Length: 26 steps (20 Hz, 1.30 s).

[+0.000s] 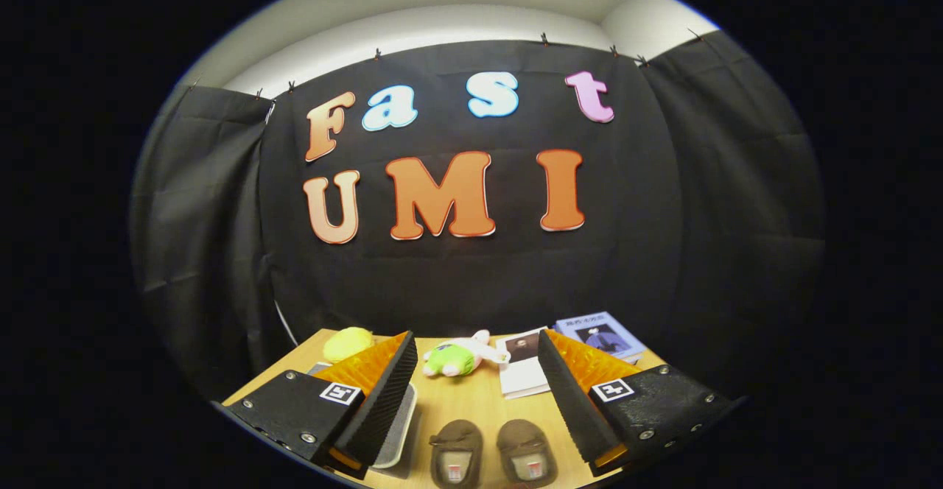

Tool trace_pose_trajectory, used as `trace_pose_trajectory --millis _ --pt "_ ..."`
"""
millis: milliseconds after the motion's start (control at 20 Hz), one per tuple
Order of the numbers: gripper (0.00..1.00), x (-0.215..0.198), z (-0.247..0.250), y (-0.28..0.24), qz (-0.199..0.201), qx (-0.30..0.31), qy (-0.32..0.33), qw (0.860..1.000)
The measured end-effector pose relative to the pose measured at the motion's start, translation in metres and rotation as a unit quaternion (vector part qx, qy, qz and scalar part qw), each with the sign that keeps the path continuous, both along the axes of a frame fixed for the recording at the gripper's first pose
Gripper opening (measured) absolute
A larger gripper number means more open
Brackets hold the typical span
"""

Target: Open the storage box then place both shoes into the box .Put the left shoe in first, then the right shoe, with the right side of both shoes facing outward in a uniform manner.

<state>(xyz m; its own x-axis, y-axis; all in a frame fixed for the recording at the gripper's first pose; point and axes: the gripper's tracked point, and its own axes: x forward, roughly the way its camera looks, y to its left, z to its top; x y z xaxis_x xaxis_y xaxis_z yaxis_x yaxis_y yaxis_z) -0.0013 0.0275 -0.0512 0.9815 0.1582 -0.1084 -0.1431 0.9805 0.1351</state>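
**Materials and finishes on the booth table**

Table (471,408): smooth pale wood-look top. Shoes (490,454): matt, suede-like brown fabric. Plush toy (460,356): soft fleece. Books (600,334): slightly glossy paper covers. Gripper (477,393), held open: ribbed pads, possibly rubber.

A staged recording booth: black cloth (471,268) clipped up as a wall beneath a white ceiling (442,10), behind a wooden table (471,404) strewn with household props.

Black cloth wall (471,275) clipped up behind light wooden table (471,400); white wall and ceiling (442,25) above; lighting dim.
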Motion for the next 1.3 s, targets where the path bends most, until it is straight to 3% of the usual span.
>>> trace_pose_trajectory --millis 300,450,650,1050,1300 --pt "0.99 0.005 -0.051 0.036 0.075 0.136 0.084 0.984" --pt "0.98 0.004 -0.085 0.053 0.109 0.203 0.137 0.964" --pt "0.98 0.003 -0.129 0.073 0.133 0.289 0.207 0.925" --pt "0.98 0.0 -0.176 0.107 0.184 0.362 0.279 0.87" --pt "0.98 -0.005 -0.206 0.127 0.201 0.374 0.323 0.846"
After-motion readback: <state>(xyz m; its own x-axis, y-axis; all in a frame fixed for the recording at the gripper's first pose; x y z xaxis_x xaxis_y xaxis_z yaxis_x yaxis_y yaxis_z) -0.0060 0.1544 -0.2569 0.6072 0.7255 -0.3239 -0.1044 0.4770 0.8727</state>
